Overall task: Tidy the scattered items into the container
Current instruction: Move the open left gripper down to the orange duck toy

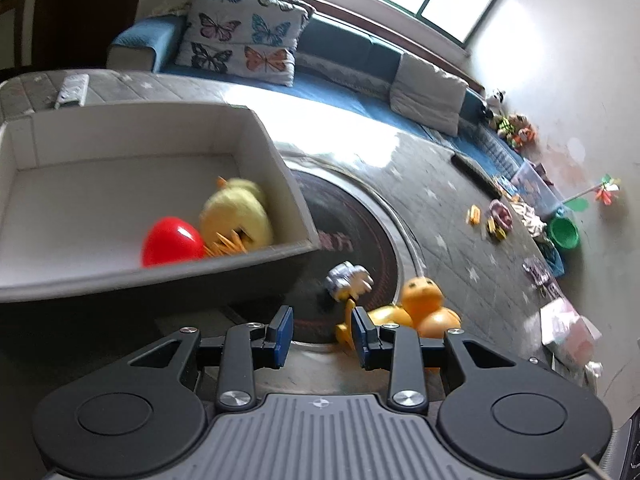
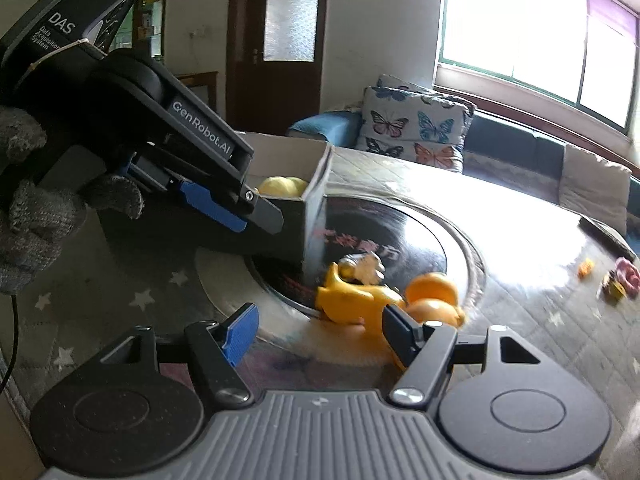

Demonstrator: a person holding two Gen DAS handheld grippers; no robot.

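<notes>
An open cardboard box (image 1: 292,200) stands on the round table and holds a red ball (image 1: 172,242) and a yellow plush chick (image 1: 236,216). On the table beside the box lie an orange rubber duck (image 1: 424,304), a yellow toy (image 2: 352,300) and a small white and blue figure (image 1: 348,280). My left gripper (image 1: 322,334) is open and empty, just short of the yellow toy. My right gripper (image 2: 320,332) is open and empty, close to the yellow toy and the duck (image 2: 432,296). The box (image 2: 316,200) shows behind the left gripper body (image 2: 168,136).
The table has a dark glass turntable (image 2: 400,236) at its middle. A blue sofa with butterfly cushions (image 1: 244,36) runs behind the table. Small toys (image 1: 496,220), a green bowl (image 1: 564,232) and clutter lie along the wall at the right.
</notes>
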